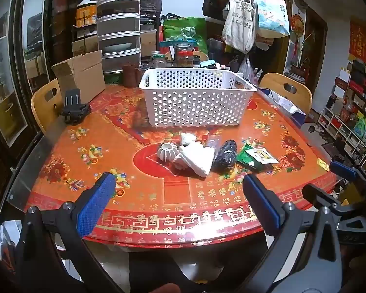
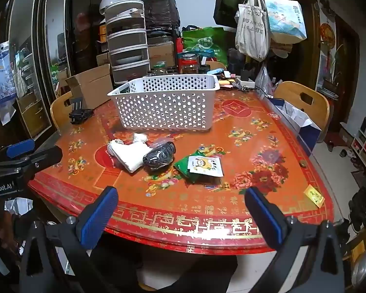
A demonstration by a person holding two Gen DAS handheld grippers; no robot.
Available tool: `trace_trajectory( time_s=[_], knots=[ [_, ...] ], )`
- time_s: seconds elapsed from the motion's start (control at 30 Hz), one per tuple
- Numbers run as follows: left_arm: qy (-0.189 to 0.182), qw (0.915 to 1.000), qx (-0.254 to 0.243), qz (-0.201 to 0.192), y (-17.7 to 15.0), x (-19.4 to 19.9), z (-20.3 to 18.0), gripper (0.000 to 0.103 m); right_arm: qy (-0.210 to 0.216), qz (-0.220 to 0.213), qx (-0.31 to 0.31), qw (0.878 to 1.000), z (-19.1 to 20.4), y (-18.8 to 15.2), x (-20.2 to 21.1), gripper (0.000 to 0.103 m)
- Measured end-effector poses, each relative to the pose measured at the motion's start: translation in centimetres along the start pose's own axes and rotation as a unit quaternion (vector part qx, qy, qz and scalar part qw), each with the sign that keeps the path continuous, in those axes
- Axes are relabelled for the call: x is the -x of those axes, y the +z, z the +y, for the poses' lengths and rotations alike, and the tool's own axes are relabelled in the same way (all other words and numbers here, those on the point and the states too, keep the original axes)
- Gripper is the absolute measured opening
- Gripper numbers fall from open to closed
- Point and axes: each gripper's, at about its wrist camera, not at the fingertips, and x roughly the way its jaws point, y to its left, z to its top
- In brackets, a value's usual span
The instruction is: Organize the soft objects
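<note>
A white perforated basket (image 1: 197, 97) (image 2: 166, 105) stands mid-table on the red patterned table (image 1: 124, 131) (image 2: 256, 146). In front of it lie a white ribbed round piece (image 1: 167, 152), a folded white cloth (image 1: 197, 158) (image 2: 131, 155), a small white wad (image 1: 188, 138) (image 2: 140, 138), a black bag (image 1: 225, 156) (image 2: 159, 156) and a green packet with a cartoon label (image 1: 256, 157) (image 2: 202, 167). My left gripper (image 1: 178, 180) (image 2: 34, 151) hovers open over the near table edge, short of the cloth. My right gripper (image 2: 183, 193) (image 1: 329, 183) hangs open beside it, near the green packet, holding nothing.
A cardboard box (image 1: 81, 77) and a black clamp stand (image 1: 74, 109) sit at the table's left. Jars (image 1: 183, 56) crowd behind the basket. Wooden chairs (image 1: 286, 90) (image 1: 46, 100) flank the table. A blue box (image 2: 297, 119) sits at the right edge, a yellow tag (image 2: 313, 195) near the corner.
</note>
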Motion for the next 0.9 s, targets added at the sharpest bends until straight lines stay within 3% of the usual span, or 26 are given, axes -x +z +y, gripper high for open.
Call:
trace_trajectory(
  time_s=[0.9],
  knots=[
    [0.0, 0.9999, -0.008, -0.01, 0.1, 0.9, -0.2, 0.103, 0.005, 0.006, -0.01, 1.0, -0.4, -0.4, -0.3, 0.103]
  ],
)
